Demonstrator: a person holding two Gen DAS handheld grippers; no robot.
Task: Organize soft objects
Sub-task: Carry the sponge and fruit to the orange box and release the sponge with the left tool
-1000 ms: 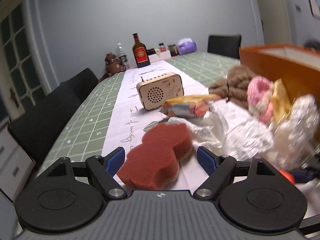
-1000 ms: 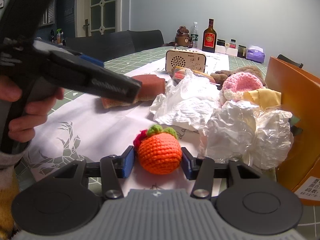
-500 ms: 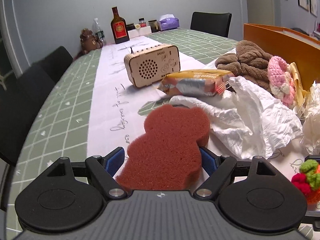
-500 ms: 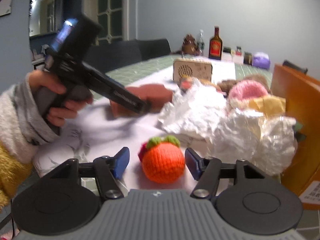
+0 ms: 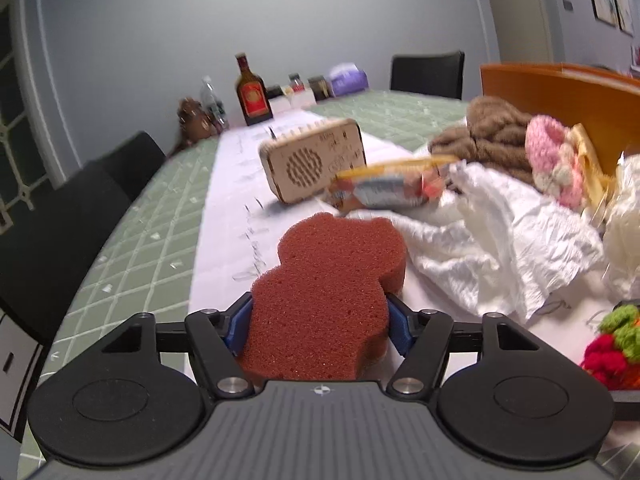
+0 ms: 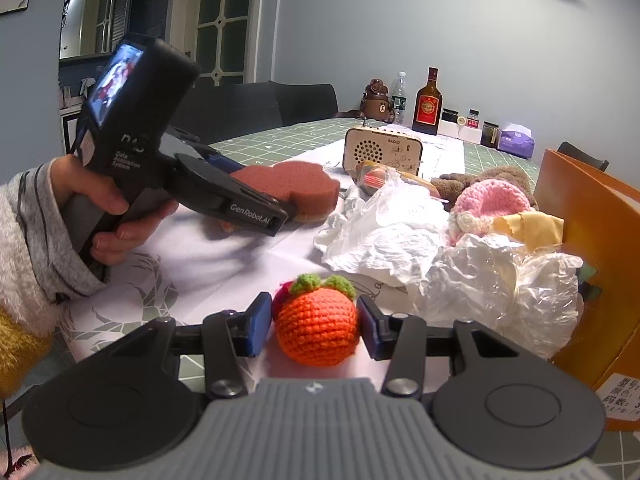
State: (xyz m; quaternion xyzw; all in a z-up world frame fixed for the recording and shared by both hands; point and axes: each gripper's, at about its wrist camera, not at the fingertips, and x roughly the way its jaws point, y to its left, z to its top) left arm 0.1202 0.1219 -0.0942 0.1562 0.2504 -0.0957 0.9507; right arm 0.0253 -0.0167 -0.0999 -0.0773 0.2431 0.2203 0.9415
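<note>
My left gripper (image 5: 319,326) is shut on a reddish-brown bear-shaped sponge (image 5: 332,276), its blue pads pressing the narrow waist; the right wrist view shows the sponge (image 6: 292,186) held just above the white runner. My right gripper (image 6: 315,327) has its pads touching both sides of an orange crocheted ball (image 6: 316,328) with green leaves, which rests on the table. The ball also shows at the right edge of the left wrist view (image 5: 618,340).
A pile lies to the right: white crumpled paper (image 6: 384,236), clear plastic wrap (image 6: 508,280), a pink crocheted piece (image 6: 492,204), brown plush (image 5: 492,132), a snack packet (image 5: 392,188). An orange box (image 6: 592,240) stands at the right, a wooden radio (image 6: 382,152) and bottles behind.
My left gripper has closed onto the sponge and lifted it a little. My right gripper has narrowed from open to touching the orange ball.
</note>
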